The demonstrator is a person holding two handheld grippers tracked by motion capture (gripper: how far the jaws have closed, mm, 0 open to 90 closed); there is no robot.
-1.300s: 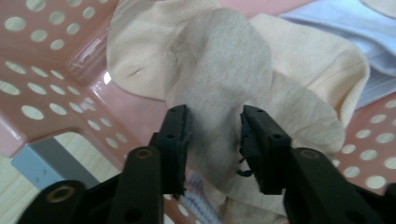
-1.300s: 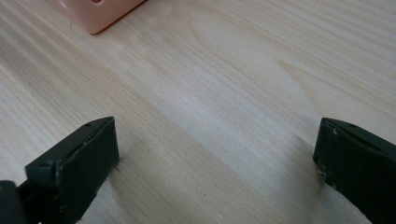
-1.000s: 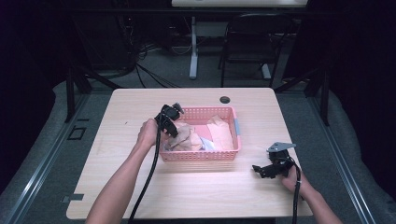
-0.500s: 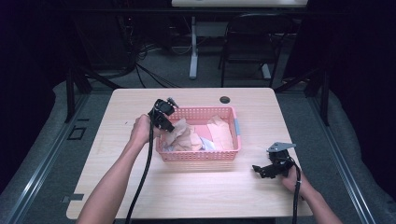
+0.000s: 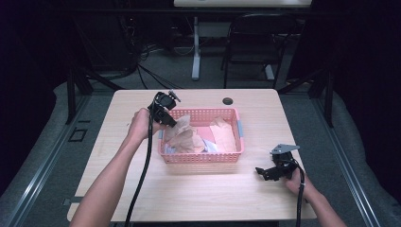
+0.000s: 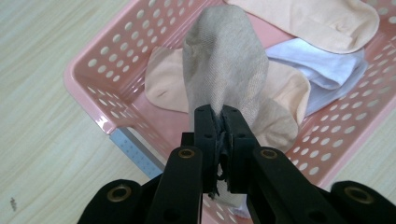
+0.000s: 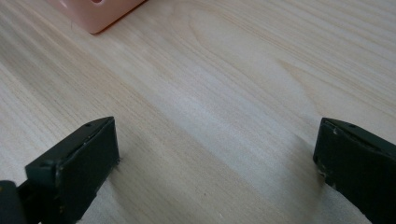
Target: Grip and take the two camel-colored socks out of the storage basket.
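left tool point(image 6: 219, 122): pinching tan sock point(image 6: 226, 65), lifted over basket's point(image 5: 201, 157) left end | right tool point(image 5: 265, 173): spread wide, resting on bare tabletop point(image 5: 208, 194) right of basket, near front edge | open room: front, both sides

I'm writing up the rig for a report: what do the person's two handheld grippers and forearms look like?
Both are black. The left gripper has two flat black jaws with brass-coloured rivets at the pivots and worn pads; a thick black cable trails from it along the forearm. The right gripper has blocky, scuffed black jaws, a grey three-cornered plate on top, and a thinner black cable. Both forearms are bare, without sleeves.
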